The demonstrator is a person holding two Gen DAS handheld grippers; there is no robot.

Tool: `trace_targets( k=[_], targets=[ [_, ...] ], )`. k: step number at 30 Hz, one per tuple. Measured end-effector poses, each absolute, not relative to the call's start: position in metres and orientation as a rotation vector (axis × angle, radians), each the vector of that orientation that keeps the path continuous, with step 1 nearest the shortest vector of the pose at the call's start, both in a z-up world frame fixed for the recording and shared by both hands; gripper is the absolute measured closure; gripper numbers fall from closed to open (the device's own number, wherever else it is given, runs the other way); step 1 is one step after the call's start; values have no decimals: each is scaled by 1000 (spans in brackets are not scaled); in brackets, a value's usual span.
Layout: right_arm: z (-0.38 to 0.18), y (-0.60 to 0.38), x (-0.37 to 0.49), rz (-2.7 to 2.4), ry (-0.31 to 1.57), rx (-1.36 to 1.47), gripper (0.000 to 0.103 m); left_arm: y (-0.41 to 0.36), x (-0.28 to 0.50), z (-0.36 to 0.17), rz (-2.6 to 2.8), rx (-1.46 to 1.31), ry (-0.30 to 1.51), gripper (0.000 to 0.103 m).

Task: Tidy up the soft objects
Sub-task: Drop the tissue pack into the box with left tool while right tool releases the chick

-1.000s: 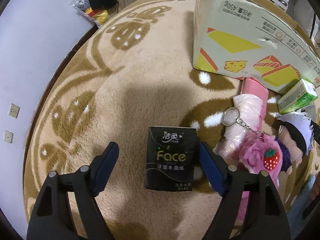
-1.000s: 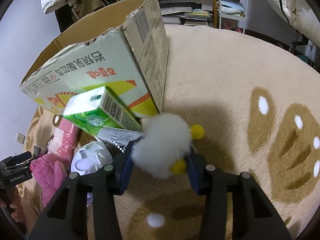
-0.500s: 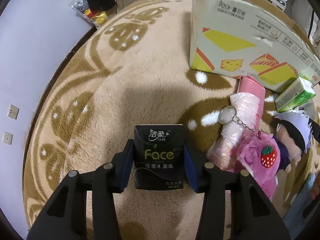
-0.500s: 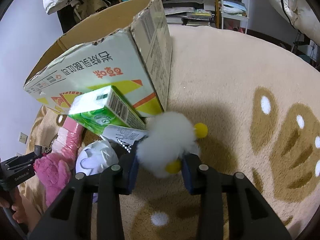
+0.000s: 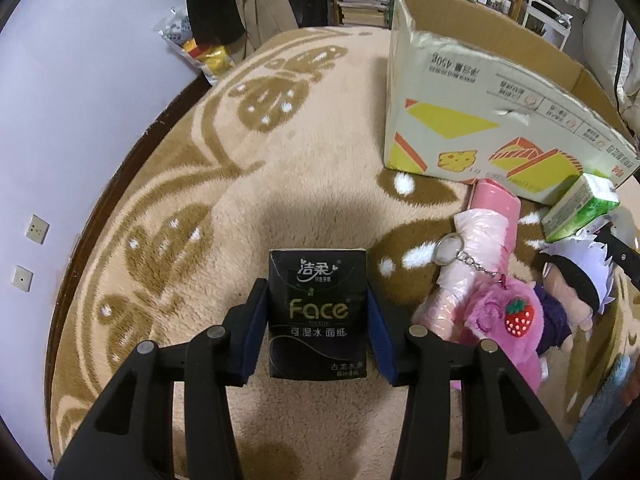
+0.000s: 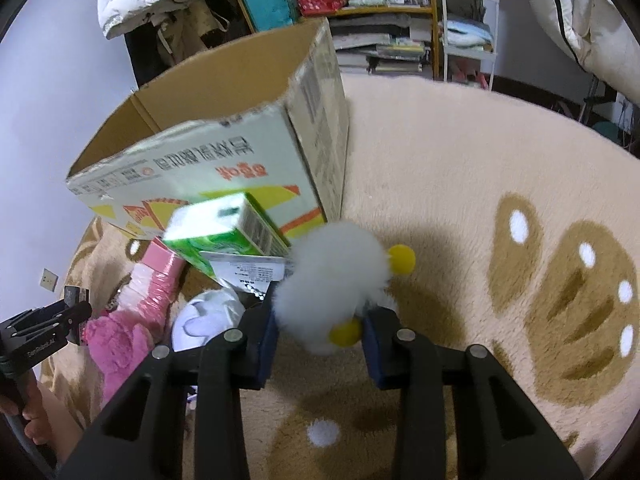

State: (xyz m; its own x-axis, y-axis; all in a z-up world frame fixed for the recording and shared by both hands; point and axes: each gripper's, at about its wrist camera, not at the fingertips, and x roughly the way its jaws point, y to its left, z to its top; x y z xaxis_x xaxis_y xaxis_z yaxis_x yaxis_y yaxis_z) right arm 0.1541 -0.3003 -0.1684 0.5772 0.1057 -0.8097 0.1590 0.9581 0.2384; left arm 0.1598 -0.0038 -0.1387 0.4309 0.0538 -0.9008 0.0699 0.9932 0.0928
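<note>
Both grips: set, lift next.
Left gripper (image 5: pixel 318 330): clamped on black rectangular tissue pack (image 5: pixel 317 312).
Right gripper (image 6: pixel 319 330): squeezing white fluffy plush toy (image 6: pixel 334 280).
Target, likely: open printed cardboard box (image 6: pixel 224 168).

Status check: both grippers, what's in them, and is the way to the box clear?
Left gripper shut on black tissue pack. Right gripper shut on white fluffy toy. Cardboard box open, nothing blocking.

A beige rug (image 6: pixel 460 184) with brown patterns covers the floor; cluttered shelves (image 6: pixel 400 32) stand behind, apparently holding books.
</note>
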Motion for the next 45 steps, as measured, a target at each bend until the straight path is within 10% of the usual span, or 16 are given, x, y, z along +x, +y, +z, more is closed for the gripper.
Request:
trace_targets(
  k=[45],
  targets=[
    [21, -279, 172, 35, 453, 174, 65, -83, 215, 13, -83, 233, 670, 58]
  ],
)
